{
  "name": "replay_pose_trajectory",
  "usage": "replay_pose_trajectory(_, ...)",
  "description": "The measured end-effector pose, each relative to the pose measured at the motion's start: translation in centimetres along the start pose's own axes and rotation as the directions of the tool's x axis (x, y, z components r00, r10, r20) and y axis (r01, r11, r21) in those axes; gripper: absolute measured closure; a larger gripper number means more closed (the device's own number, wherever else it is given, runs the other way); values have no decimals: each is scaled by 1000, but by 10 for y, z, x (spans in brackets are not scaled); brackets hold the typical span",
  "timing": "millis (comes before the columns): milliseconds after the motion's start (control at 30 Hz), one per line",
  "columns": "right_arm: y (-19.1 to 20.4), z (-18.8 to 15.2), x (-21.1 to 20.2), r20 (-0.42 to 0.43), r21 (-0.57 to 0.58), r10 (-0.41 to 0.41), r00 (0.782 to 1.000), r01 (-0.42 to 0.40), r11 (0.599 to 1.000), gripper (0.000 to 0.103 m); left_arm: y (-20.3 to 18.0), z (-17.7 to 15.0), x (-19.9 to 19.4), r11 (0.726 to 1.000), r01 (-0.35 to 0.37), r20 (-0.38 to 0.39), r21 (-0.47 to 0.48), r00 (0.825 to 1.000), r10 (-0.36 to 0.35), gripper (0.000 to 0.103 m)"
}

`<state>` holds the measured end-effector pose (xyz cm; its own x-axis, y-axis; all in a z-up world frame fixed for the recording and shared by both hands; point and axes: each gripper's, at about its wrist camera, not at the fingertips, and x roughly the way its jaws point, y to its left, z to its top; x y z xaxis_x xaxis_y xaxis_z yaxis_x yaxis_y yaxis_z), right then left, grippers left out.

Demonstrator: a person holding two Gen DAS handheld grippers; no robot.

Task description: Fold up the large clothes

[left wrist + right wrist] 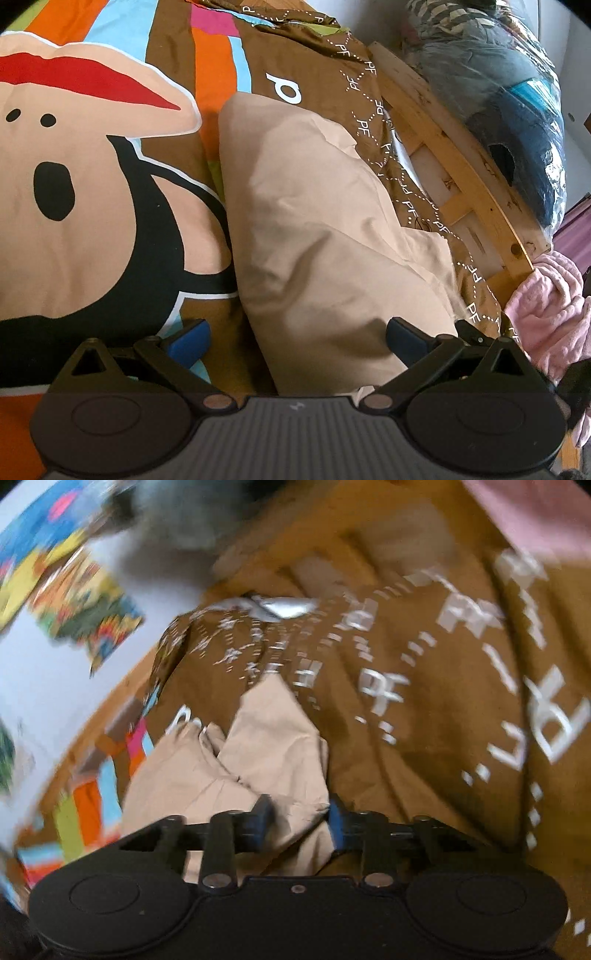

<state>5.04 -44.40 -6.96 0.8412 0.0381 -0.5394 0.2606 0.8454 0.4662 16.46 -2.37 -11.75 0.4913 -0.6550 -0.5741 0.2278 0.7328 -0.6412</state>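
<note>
Beige garment (325, 236): lies crumpled on the brown patterned bedcover (362, 96), a long pale heap running from the middle of the left wrist view down to its lower edge.
Left gripper (297, 338): jaws spread wide, one blue pad (188, 341) over the bedcover, the other at the heap's lower right edge; nothing is pinched between them.
Right gripper (301, 818): jaws drawn in on a bunched fold of the same beige garment (266, 746), cloth gathered between the two pads (the view is blurred, but the fold plainly sits in the gap).
Bedcover print: a big cartoon face (85, 177) with coloured stripes on the left, white lettering on brown on the right.
Bed frame (454, 155): pale wood, beside the bedcover's edge.
Beyond the frame: a clear plastic bag of dark clothes (517, 110), and a pink fluffy blanket (546, 314) lower down.
</note>
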Motion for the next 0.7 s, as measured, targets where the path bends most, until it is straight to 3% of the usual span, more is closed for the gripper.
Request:
replay_pose_trajectory(67,25,-8,-5,44,-223,-36,998,45,974,80,0,0,0,1000,2,0,-1,1000,-2,0)
replay_pose_trajectory(100,38,-15,-9,72,-345,-43,996,66,936,83,1,-1,1,1000,3,-1,-3,1000,-3,0)
replay_pose_trajectory(167,65,-34,-14,116,-572,-33,993,94,815,84,1,-1,1,1000,4,0,-3,1000,-4,0)
replay_pose_trajectory(233,81,-51,-16,119,-685,-8,993,88,723,84,1,-1,1,1000,4,1,-3,1000,-4,0)
replay_pose_trajectory(300,88,-60,-16,116,-720,0,993,84,689,84,1,-1,1,1000,3,1,-1,1000,-3,0)
replay_pose_trajectory(400,85,-57,-15,105,-704,2,994,73,706,84,2,-1,0,1000,4,1,-1,1000,-4,0)
replay_pose_trajectory(500,75,-46,-15,93,-643,1,996,59,764,80,1,0,0,1000,7,-1,-2,1000,-7,1)
replay_pose_trajectory(667,50,-12,-3,14,-473,61,998,-47,880,37,5,14,3,998,58,16,-7,998,-58,1)
replay_pose_trajectory(700,43,-4,-1,-10,-435,84,996,-80,897,22,8,19,3,997,75,27,-20,997,-74,1)
